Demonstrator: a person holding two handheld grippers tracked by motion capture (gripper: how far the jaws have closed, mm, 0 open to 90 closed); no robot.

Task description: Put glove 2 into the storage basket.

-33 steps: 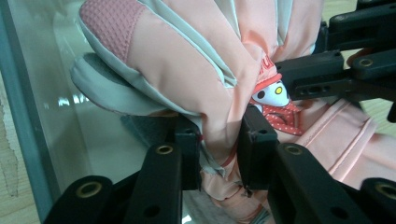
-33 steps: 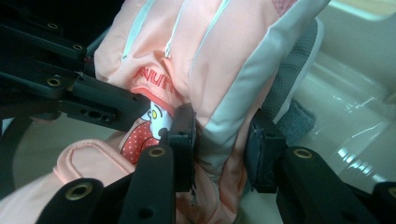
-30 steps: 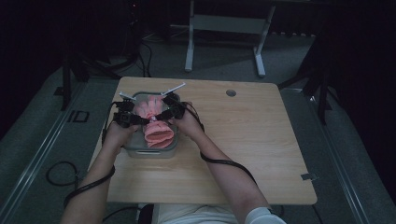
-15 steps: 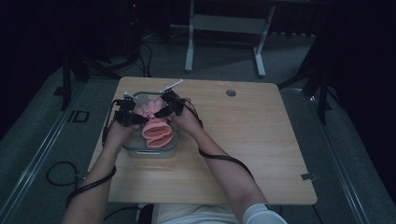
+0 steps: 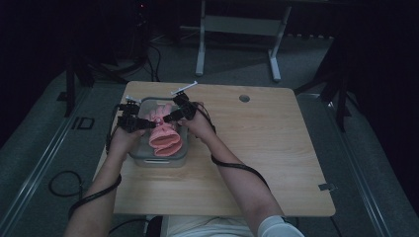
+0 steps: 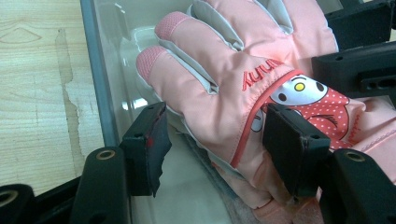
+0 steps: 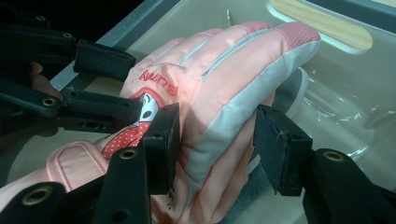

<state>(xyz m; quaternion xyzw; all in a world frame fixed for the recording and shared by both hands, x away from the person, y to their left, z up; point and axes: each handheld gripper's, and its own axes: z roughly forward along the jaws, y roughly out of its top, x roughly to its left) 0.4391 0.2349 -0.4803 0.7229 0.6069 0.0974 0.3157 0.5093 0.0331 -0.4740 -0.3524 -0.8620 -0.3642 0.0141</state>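
We are over the wooden table [image 5: 276, 148], both grippers down in a clear plastic container [image 5: 148, 160] at the table's left side, and in it lies a pink ski glove [image 5: 165, 136]. From the high view our left gripper [image 5: 141, 123] comes in from the container's left, our right gripper [image 5: 173, 114] from its right, and they meet above the glove, close to each other.

Along the left gripper [image 6: 215, 140] we see the glove [image 6: 243, 60] lying back up, fingertips pointing away, a cartoon face patch on red dotted fabric near the cuff. The jaws have just been opening and now stand about half apart: the glove's outer edge lies between them, the right pad against the fabric by the patch, the left pad clear of it with a gap showing, just inside the container wall [image 6: 100, 93]. No squeeze there.

Along the right gripper [image 7: 217, 140] it is the same story from the other side. The glove [image 7: 224, 84] runs up between the pads, the left pad touching the pink fabric beside the patch, the right pad standing off the grey side panel. These jaws opened too and now hold half wide, loose around the glove. The other gripper's black jaws show at upper left, resting on the glove's back.
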